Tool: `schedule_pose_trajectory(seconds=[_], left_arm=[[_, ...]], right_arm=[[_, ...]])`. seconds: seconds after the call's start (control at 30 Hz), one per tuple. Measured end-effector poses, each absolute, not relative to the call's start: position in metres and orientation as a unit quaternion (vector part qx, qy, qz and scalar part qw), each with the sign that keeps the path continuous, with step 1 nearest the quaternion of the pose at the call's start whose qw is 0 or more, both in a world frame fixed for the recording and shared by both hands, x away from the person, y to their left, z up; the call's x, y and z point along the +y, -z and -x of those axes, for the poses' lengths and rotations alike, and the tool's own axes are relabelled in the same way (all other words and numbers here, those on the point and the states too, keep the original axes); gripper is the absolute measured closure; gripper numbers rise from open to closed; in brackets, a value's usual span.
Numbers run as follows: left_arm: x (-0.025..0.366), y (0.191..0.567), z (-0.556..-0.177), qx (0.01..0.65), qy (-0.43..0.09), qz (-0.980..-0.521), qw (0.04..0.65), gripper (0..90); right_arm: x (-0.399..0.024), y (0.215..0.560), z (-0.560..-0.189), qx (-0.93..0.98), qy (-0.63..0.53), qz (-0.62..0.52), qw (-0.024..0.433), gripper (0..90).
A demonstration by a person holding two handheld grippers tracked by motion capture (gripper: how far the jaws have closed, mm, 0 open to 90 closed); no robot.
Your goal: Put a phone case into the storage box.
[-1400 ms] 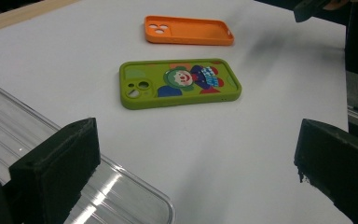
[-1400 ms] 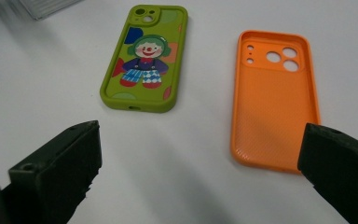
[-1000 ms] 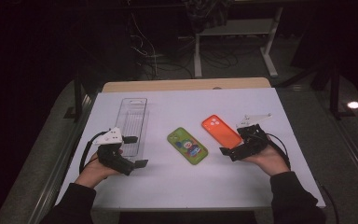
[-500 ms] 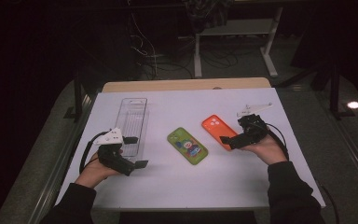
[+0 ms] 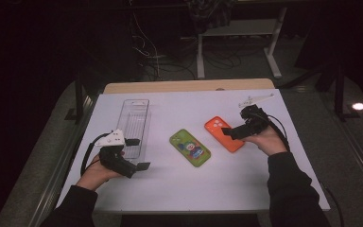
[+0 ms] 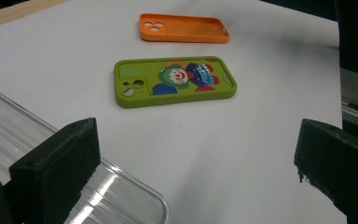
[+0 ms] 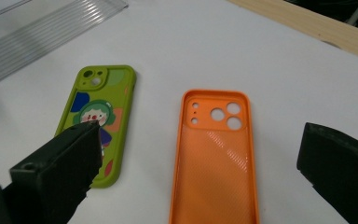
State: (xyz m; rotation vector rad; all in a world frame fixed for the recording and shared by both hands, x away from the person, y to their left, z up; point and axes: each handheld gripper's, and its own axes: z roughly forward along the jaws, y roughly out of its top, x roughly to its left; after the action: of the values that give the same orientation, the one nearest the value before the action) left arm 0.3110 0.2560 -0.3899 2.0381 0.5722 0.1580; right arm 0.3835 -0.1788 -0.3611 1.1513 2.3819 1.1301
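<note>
step: reaching for case | my right gripper [image 5: 230, 132] wide open, empty, over flat orange silicone phone case [image 7: 216, 154] mid-table | next: lower, straddle edges, close | left gripper [image 5: 139, 166] open, idle

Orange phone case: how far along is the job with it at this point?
Nothing looks done: the orange phone case and the green phone case both lie flat on the table, and the clear tray holds nothing. In hand: the right gripper, jaws open, lines up over the orange case. Gripping and moving it are left.
</note>
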Motion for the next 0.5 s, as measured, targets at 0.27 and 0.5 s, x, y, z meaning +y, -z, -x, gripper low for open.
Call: schedule_pose_trajectory(seconds=[0.27,0.5], left_arm=[[0.258,0.389,-0.311,0.233,-0.066,-0.837,0.491,0.0],[0.258,0.389,-0.312,0.234,-0.065,-0.837,0.490,0.0]], right_arm=[[-0.178,0.353,-0.402,0.815,-0.389,-0.408,0.136,0.0],[-0.181,0.348,-0.419,0.809,-0.386,-0.421,0.141,0.0]])
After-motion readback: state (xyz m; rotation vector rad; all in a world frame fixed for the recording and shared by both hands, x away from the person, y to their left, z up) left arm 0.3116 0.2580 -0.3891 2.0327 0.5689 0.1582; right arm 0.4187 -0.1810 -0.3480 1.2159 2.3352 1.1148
